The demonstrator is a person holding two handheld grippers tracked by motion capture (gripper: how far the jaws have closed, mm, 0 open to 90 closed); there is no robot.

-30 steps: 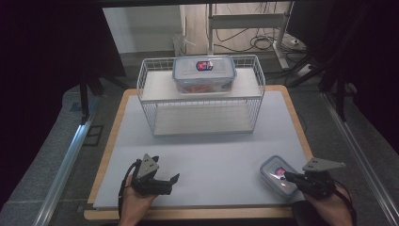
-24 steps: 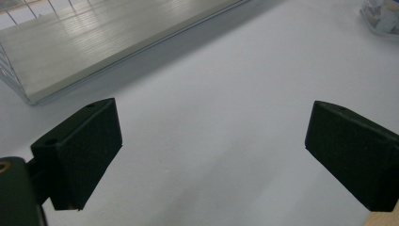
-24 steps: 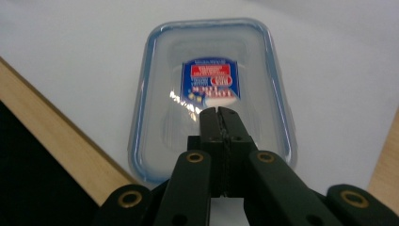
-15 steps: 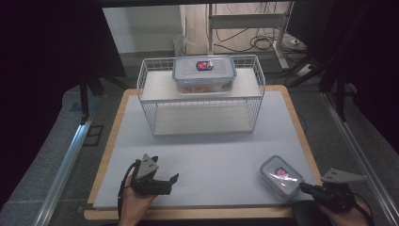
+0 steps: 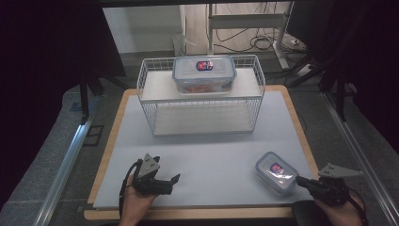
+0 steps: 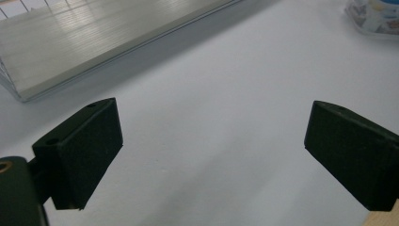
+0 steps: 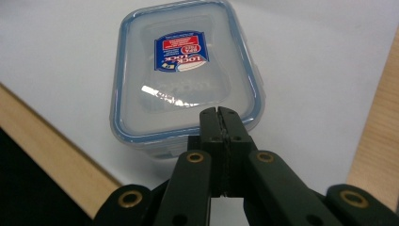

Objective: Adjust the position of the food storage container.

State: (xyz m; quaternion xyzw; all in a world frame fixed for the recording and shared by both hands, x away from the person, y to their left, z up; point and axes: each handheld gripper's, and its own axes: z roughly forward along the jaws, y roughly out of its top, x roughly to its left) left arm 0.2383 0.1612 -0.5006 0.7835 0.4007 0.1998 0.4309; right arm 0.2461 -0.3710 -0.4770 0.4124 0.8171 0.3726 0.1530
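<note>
A small clear lidded container [image 5: 276, 172] with a blue rim and a red-and-blue label lies on the white mat near the front right. My right gripper [image 5: 301, 181] points at its near right corner with both jaws pressed together and nothing between them. In the right gripper view the shut tips [image 7: 219, 113] stand just over the near edge of the container [image 7: 183, 80]. At the front left my left gripper [image 5: 171, 183] rests low over the mat, its jaws [image 6: 214, 150] wide open and empty. A larger container [image 5: 203, 74] of the same kind sits on top of the wire rack [image 5: 150, 101].
The white wire rack stands at the back middle of the mat [image 5: 211, 150], its lower shelf [image 6: 94, 37] bare. The mat lies on a wooden board [image 5: 188, 214] whose edge runs close under both hands. Dark floor, table legs and cables surround the board.
My right gripper has drawn back from the small container toward the front right edge of the board, still shut. The left gripper and both containers have stayed put.
</note>
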